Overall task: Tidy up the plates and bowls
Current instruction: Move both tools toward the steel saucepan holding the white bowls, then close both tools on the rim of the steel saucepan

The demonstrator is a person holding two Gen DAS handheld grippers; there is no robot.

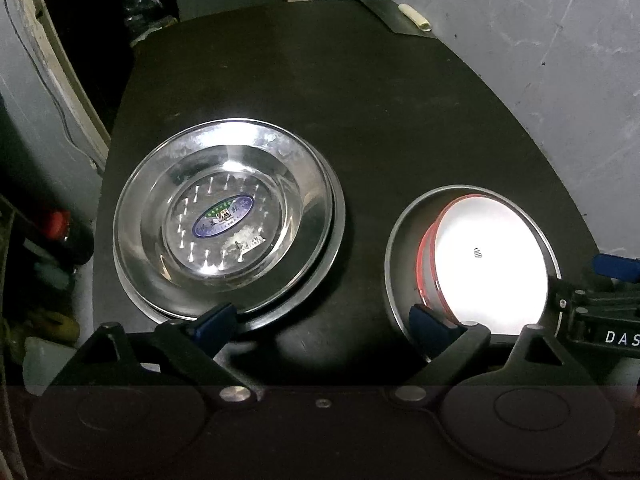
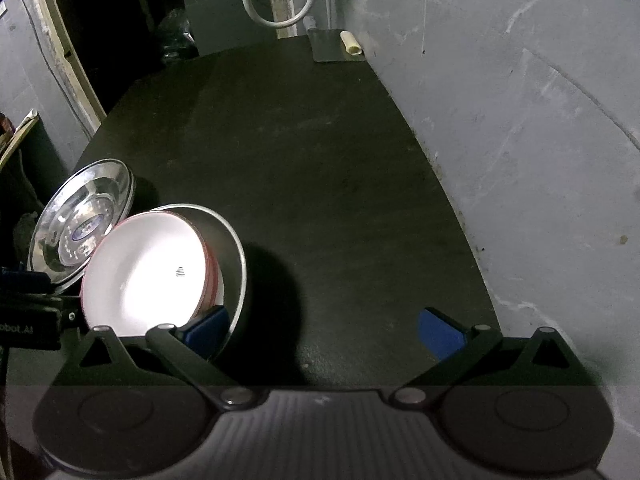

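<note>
Nearest to the cameras, the left gripper hangs above the near edge of the dark table with its fingers wide apart and nothing between them; its left pad lies over the near rim of the steel plates, and whether it touches that rim I cannot tell. The right gripper is also spread wide and holds nothing, with its left pad just beside the near rim of the metal bowl. The task's things stand in 2 groups at the near part of the table: on the left, 2 shallow steel plates nested together, and on the right the grey metal bowl with a white bowl with a red rim inside it, sitting tilted. The steel plates look light, stiff and quite slippery, so I judge the thin rim is the only good place to pinch them. The white bowl seems enamel or ceramic, so it may chip; a grip on its raised red rim should be safest. Both groups stand close to the near edge, so a push could slide them off. Farther away the table is open, with much room for moving, until a flat metal tool at the far end and the grey wall along the right side.
</note>
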